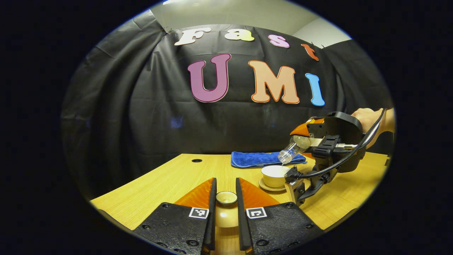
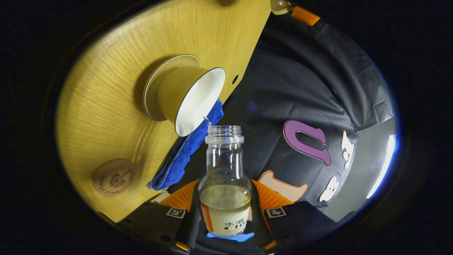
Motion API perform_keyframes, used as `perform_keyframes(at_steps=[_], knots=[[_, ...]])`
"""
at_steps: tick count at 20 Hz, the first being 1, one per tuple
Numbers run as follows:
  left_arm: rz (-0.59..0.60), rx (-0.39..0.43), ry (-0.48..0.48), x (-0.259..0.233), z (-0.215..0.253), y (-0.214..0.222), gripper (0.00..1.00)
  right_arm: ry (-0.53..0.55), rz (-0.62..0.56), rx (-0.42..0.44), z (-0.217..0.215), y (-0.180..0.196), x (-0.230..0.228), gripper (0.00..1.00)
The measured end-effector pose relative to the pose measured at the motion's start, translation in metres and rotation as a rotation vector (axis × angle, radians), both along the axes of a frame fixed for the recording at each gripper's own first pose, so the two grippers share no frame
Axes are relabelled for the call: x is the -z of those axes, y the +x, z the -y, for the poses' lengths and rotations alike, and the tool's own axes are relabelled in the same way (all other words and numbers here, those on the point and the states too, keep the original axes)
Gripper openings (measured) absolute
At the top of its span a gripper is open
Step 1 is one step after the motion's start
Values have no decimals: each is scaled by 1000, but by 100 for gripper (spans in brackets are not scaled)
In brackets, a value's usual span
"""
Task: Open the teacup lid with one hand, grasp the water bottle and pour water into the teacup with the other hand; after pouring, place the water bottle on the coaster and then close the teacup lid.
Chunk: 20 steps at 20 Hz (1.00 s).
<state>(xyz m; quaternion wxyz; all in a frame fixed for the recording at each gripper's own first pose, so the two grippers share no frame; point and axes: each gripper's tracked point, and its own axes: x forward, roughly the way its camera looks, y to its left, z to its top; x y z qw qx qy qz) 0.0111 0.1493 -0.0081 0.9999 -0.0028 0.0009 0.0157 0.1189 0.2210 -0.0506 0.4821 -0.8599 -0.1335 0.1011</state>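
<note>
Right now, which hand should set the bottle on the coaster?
Right. Its fingers already grip the tilted water bottle over the teacup; the left gripper holds the lid.

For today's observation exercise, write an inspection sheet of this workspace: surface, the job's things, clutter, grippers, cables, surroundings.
Surface: wooden table, with a round hole near its far edge.
Job's things: teacup uncovered on its saucer; teacup lid held away from it; water bottle uncapped, tilted, mouth at the cup's rim; round coaster bare.
Clutter: folded blue towel behind the cup.
Grippers: left gripper shut on the teacup lid; right gripper shut on the water bottle, held by a hand.
Cables: black cable looping from the right gripper.
Surroundings: black cloth wall, pale room wall above.
</note>
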Motion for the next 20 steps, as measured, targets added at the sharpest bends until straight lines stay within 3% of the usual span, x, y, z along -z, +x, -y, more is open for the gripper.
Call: perform_keyframes(at_steps=[14, 20], knots=[[0, -3, 1, 0, 0, 0, 24, -19, -17, -18, -2, -2, 1, 66], [0, -3, 1, 0, 0, 0, 26, 213, -182, 53, 5, -3, 19, 69]])
